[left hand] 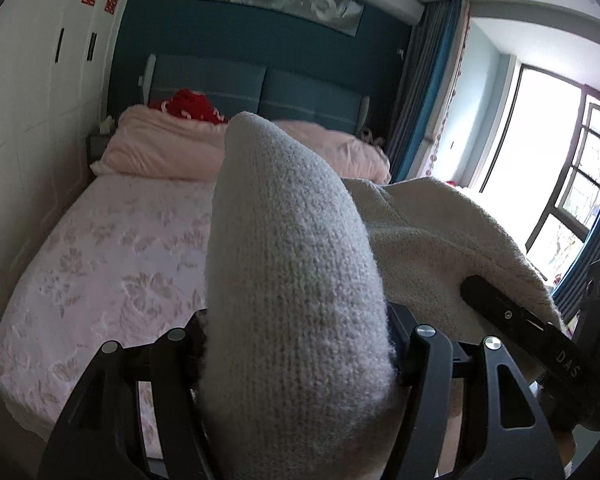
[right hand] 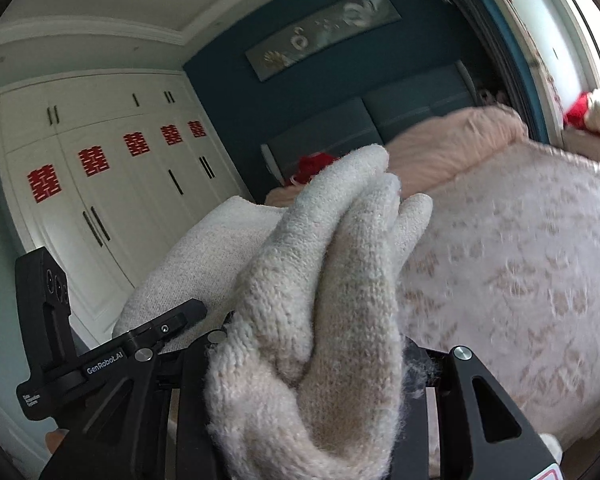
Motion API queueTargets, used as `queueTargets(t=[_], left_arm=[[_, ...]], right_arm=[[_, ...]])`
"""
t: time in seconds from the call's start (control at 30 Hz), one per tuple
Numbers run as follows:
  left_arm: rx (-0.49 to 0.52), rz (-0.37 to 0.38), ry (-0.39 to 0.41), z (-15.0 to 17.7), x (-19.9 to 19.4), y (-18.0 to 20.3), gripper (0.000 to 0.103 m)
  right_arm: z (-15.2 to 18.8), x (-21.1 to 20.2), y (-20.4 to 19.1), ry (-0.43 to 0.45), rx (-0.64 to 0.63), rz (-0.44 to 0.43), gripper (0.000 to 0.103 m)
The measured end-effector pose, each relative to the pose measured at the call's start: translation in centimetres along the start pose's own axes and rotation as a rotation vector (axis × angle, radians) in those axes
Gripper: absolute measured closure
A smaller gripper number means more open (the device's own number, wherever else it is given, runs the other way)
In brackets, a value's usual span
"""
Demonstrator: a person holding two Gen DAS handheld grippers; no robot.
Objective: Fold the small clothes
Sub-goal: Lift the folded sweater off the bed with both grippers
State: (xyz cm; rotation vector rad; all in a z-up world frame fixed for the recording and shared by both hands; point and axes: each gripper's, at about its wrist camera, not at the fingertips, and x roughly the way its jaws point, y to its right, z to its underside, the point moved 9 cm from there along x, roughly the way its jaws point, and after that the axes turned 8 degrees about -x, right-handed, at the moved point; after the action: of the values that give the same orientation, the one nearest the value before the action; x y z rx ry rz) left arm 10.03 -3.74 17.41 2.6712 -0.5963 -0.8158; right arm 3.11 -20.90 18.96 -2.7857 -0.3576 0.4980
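Note:
A cream knit garment [left hand: 292, 220] hangs in the air between both grippers, above the bed. My left gripper [left hand: 296, 320] is shut on a thick bunch of it, and the cloth hides the fingertips. My right gripper [right hand: 324, 320] is shut on another bunched fold of the same garment [right hand: 340, 240], which also covers its fingers. A stretch of the knit [left hand: 440, 232] spans between the two. In the left wrist view the right gripper's black finger [left hand: 520, 328] lies against the cloth at the right. The right wrist view shows the left gripper's body [right hand: 160, 332] at the lower left.
Below lies a bed with a pink floral sheet [left hand: 100, 260], a rolled pink quilt [left hand: 160, 148] and a red item [left hand: 188, 106] by the blue headboard [left hand: 260, 88]. White wardrobe doors [left hand: 28, 100] line the bed's far side. A bright window [left hand: 540, 140] with blue curtains lies on the other side.

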Motion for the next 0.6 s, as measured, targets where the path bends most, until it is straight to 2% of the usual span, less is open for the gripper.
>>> queueTargets(t=[0.6], left_arm=[[0.055,0.025,0.194,-6.4,-6.3,-0.2,0.040]], right_arm=[[-6.0,-0.8,-6.6,0.133,-0.124,-0.054,0.068]])
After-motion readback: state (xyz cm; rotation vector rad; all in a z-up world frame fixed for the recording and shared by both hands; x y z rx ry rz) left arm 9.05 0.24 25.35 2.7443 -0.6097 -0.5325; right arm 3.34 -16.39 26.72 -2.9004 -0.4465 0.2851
